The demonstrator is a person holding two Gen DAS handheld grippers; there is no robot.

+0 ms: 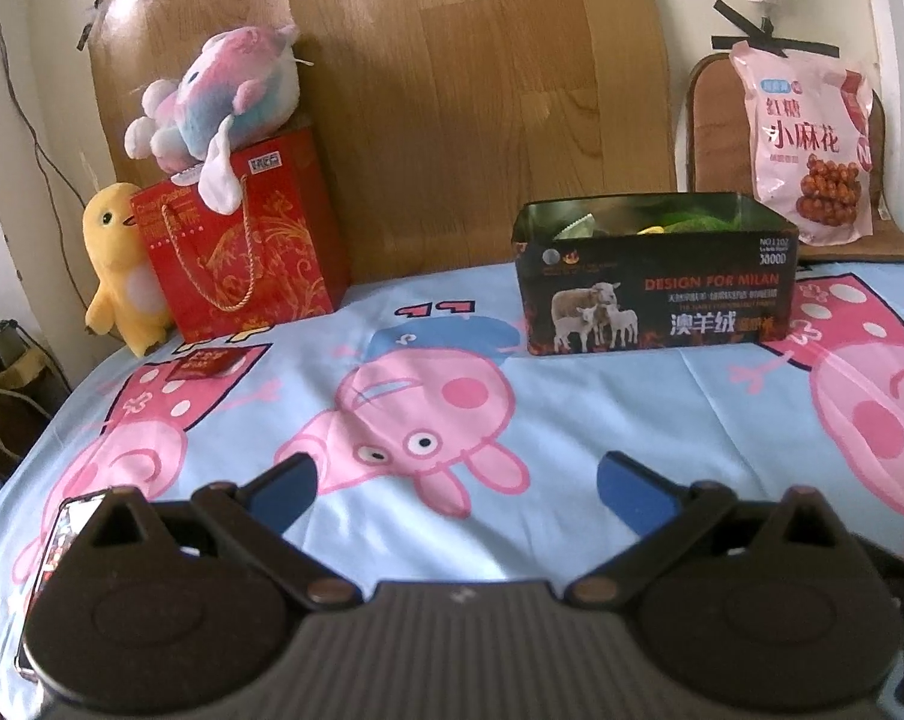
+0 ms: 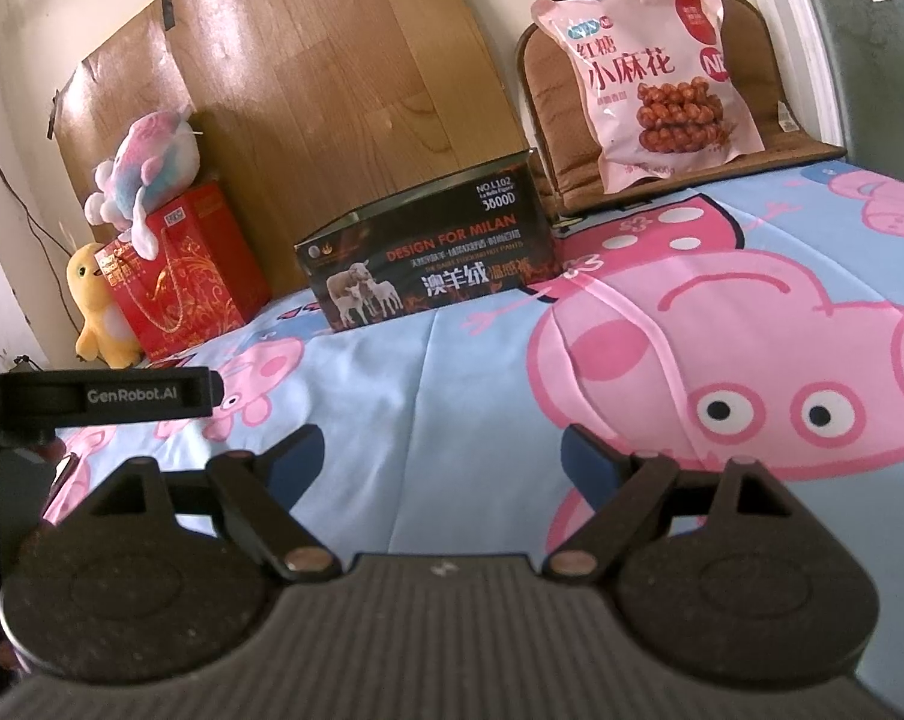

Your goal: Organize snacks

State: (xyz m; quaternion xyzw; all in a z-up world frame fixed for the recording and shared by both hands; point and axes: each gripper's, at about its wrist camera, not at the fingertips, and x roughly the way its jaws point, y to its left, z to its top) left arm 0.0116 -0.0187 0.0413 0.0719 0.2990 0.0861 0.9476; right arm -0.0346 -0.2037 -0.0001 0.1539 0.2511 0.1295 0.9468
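A dark open box [image 1: 656, 294] printed with sheep stands on the cartoon-pig sheet [image 1: 572, 420] and holds green and yellow snack packets [image 1: 686, 221]. It also shows in the right wrist view [image 2: 428, 258]. A pink snack bag [image 1: 812, 138] leans upright on a brown chair behind the box, also in the right wrist view [image 2: 650, 72]. A small red packet [image 1: 203, 365] lies on the sheet at the left. My left gripper [image 1: 455, 489] is open and empty above the sheet. My right gripper [image 2: 443, 459] is open and empty too.
A red gift bag [image 1: 242, 240] with a pastel plush toy [image 1: 212, 102] on top and a yellow plush [image 1: 119, 264] stand at the far left. A phone [image 1: 56, 534] lies at the sheet's left edge. A wood-pattern board [image 1: 452, 90] covers the wall behind.
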